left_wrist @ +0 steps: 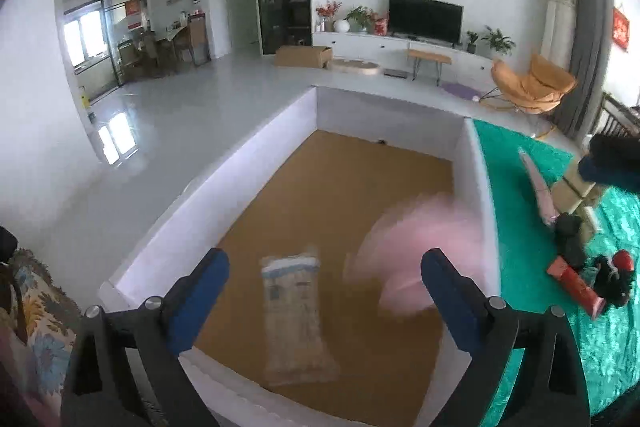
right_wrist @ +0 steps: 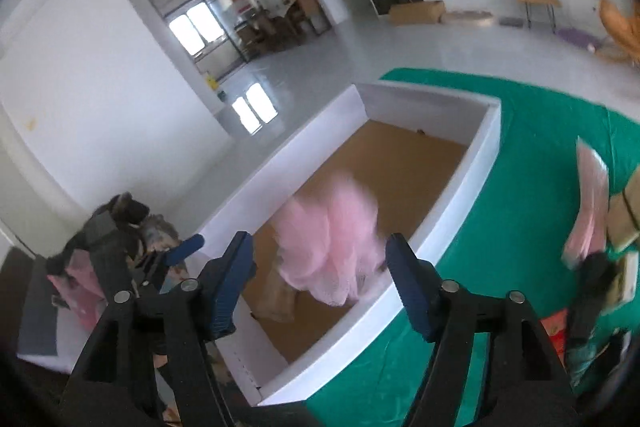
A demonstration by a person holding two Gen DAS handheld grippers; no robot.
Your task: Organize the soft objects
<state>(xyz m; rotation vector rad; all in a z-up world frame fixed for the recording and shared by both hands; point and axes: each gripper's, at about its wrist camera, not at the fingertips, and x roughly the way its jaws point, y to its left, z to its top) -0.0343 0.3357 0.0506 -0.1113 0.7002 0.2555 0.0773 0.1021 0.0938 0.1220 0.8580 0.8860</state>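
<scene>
Living rm floor, green cloth [right_wrist: 500, 187] at 3 o'clock of white-walled cardboard box [right_wrist: 486, 135]: pink tulle skirt [right_wrist: 332, 247] lies/drops inside w/ clear-wrapped packet [left_wrist: 296, 311], sorted there; left gripper [left_wrist: 324, 291] & right gripper [right_wrist: 320, 275] both wide open, empty.

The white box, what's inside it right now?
Inside the white box, on its brown floor, lie a clear plastic-wrapped packet and a blurred pink tulle piece. Whatever lies beneath the tulle is hidden. Both claws are open, holding nothing.
</scene>
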